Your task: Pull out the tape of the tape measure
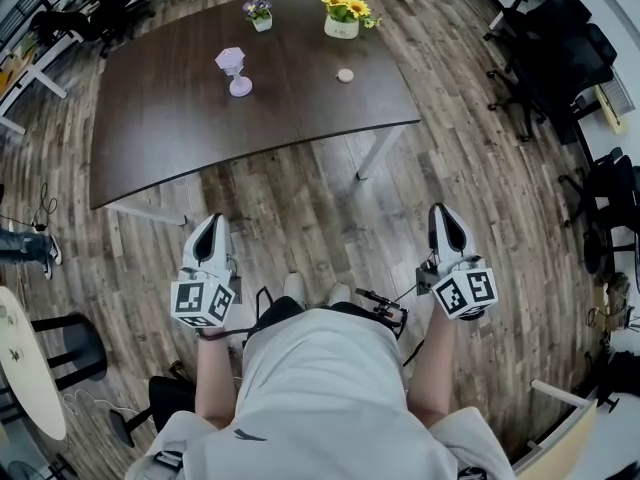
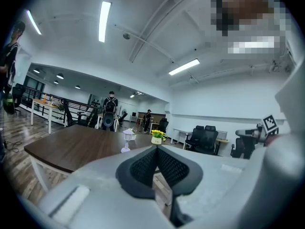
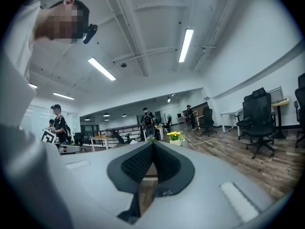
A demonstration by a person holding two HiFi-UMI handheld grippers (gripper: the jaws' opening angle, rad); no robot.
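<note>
A small round beige thing (image 1: pixel 345 75), which may be the tape measure, lies on the dark brown table (image 1: pixel 180 118), towards its right side. It is too small to tell for sure. Both grippers hang over the wooden floor close to the person's body, well short of the table. My left gripper (image 1: pixel 210 224) is shut with nothing in it, and my right gripper (image 1: pixel 444 214) is shut and empty too. In the left gripper view the left gripper (image 2: pixel 156 150) points at the table (image 2: pixel 71 144). In the right gripper view the right gripper (image 3: pixel 152 145) has its pads together.
On the table stand a lilac lantern-shaped ornament (image 1: pixel 233 71), a white pot of yellow flowers (image 1: pixel 345 13) and a small pot of purple flowers (image 1: pixel 258 10). Black office chairs (image 1: pixel 550 48) stand at the right. Several people (image 2: pixel 110 109) stand far behind the table.
</note>
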